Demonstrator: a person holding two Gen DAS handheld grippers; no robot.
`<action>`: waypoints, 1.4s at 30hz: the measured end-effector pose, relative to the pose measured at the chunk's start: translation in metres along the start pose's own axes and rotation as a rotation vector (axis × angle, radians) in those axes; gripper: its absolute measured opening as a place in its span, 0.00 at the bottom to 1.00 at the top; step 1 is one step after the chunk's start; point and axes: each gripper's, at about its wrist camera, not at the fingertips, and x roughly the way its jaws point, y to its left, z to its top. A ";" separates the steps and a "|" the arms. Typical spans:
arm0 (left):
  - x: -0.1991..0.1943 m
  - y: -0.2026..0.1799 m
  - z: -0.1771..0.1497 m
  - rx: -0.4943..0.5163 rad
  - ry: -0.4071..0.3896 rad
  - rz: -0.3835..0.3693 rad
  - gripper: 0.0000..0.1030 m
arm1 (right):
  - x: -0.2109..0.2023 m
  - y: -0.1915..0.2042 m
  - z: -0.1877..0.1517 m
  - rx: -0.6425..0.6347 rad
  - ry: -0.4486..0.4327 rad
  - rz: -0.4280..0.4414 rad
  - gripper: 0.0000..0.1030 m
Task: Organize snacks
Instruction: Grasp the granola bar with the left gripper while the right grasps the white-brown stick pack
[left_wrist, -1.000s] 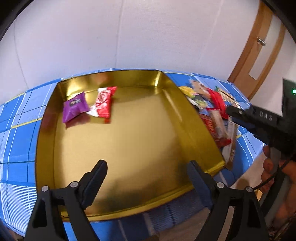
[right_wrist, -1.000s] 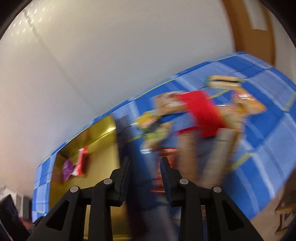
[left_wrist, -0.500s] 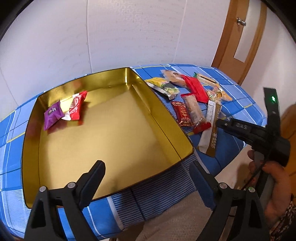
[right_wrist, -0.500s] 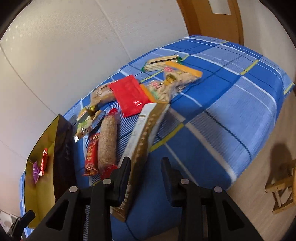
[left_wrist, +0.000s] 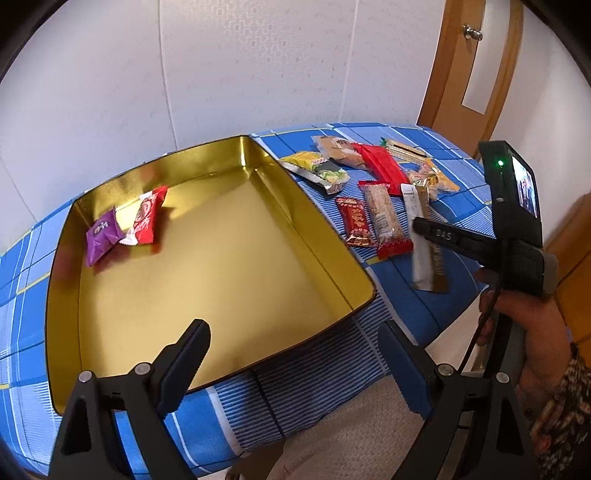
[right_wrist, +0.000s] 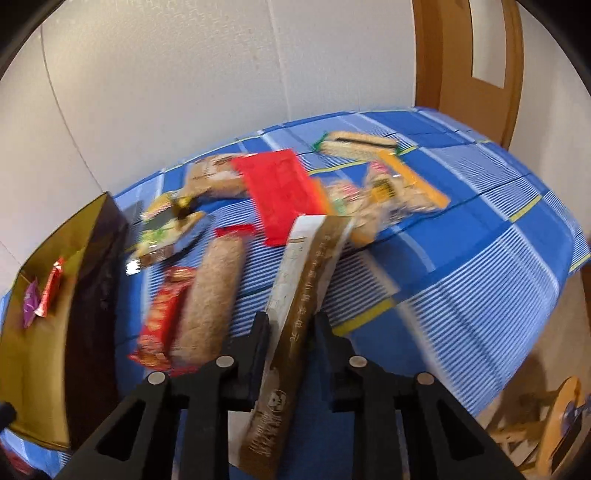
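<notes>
While my right gripper (right_wrist: 290, 328) bears down on the loose pile, its fingers are closing around the long brown-and-white stick pack (right_wrist: 295, 317), which lies between them; whether the pads grip it yet, I cannot tell through the blur.

Stock as I see it:
- Gold tin (left_wrist: 332, 236), on the blue plaid counter (left_wrist: 417, 306): two items stowed at its far corner, a purple packet (left_wrist: 101, 234) and a red-and-white packet (left_wrist: 146, 219) touching it. The rest of the tin floor is bare.
- Loose beside the tin, still unsorted: yellow-green pouch (left_wrist: 319, 168), tan packet (left_wrist: 338, 149), flat red packet (left_wrist: 380, 166), small dark-red bar (left_wrist: 354, 221), grain bar in clear wrap (left_wrist: 386, 218), green-tipped bar (left_wrist: 402, 149), orange-edged packet (left_wrist: 434, 177), and the stick pack nearest the counter edge.
- Left gripper (left_wrist: 295, 354): fingers spread wide, holding nothing, hovering over the tin's near rim.

Judgement: early stage. Two stowed, about eight left, one under way.
</notes>
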 end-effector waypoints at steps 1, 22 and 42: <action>0.000 -0.002 0.003 0.001 -0.002 -0.008 0.90 | -0.001 -0.006 0.001 0.007 -0.006 0.003 0.22; 0.063 -0.079 0.088 0.101 0.033 0.003 0.85 | -0.016 -0.043 -0.010 0.042 -0.074 0.024 0.19; 0.146 -0.117 0.110 0.166 0.160 0.005 0.31 | -0.014 -0.073 -0.010 0.181 -0.031 0.168 0.21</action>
